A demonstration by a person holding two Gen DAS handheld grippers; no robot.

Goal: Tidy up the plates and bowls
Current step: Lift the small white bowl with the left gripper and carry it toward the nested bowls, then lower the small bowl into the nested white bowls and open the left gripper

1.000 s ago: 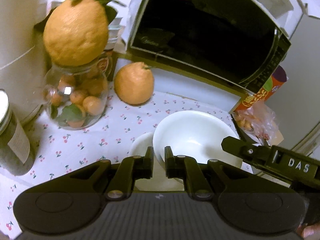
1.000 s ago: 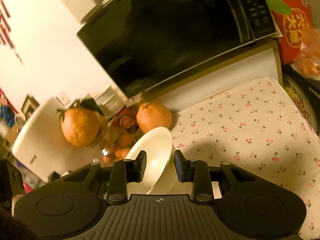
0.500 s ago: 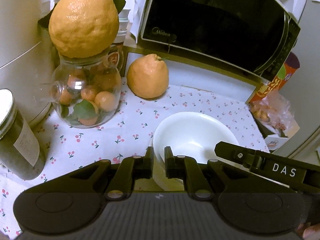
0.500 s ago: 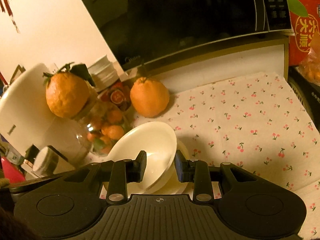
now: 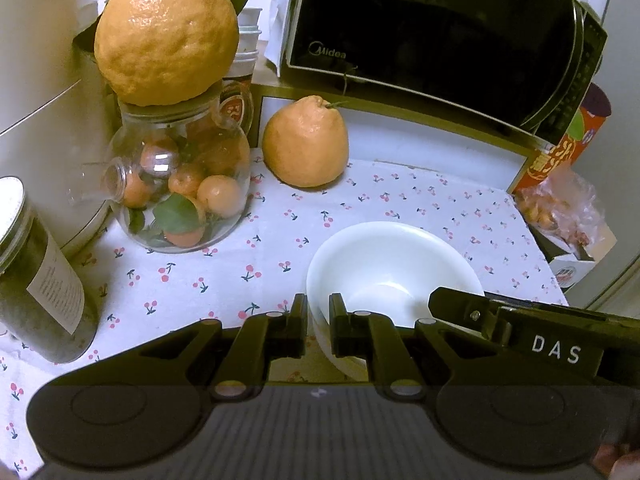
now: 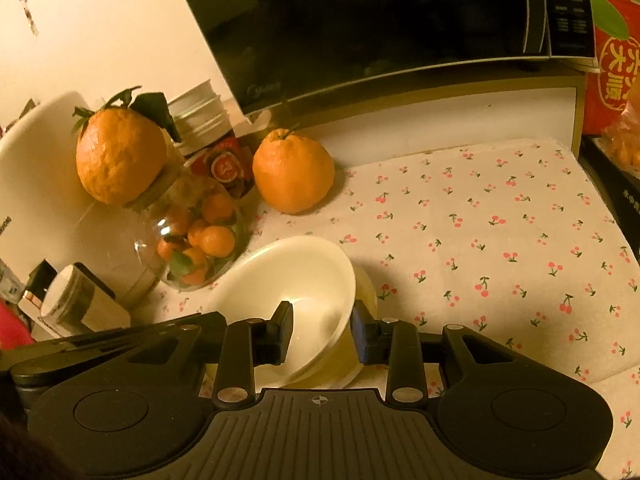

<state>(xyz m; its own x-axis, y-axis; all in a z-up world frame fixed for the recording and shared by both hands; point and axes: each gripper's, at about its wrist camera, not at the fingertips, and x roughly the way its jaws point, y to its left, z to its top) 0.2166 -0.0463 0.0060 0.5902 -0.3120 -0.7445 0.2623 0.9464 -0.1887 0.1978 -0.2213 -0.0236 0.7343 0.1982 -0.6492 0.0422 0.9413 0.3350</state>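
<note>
A white bowl (image 5: 384, 264) sits on the cherry-print cloth, close in front of both grippers. My left gripper (image 5: 318, 320) is shut on its near left rim. In the right wrist view the same bowl (image 6: 288, 276) rests on a pale plate (image 6: 366, 288), which shows only as a sliver at the bowl's right side. My right gripper (image 6: 322, 332) straddles the bowl's right wall, one finger inside and one outside. A gap shows at the inner finger, so it stands open. That inner finger (image 5: 452, 304) reaches over the rim in the left wrist view.
A black microwave (image 5: 420, 32) stands on a shelf at the back. A large orange (image 5: 306, 144) lies in front of it, beside a glass jar of small oranges (image 5: 180, 184) topped by another orange (image 5: 168, 32). A dark jar (image 5: 36, 280) stands left; a bag of fruit (image 5: 560, 200) right.
The bowl has gone from steeply tilted to nearly level and now covers the plate that showed beside it. Both grippers have followed it down, and the right jaws have spread slightly.
</note>
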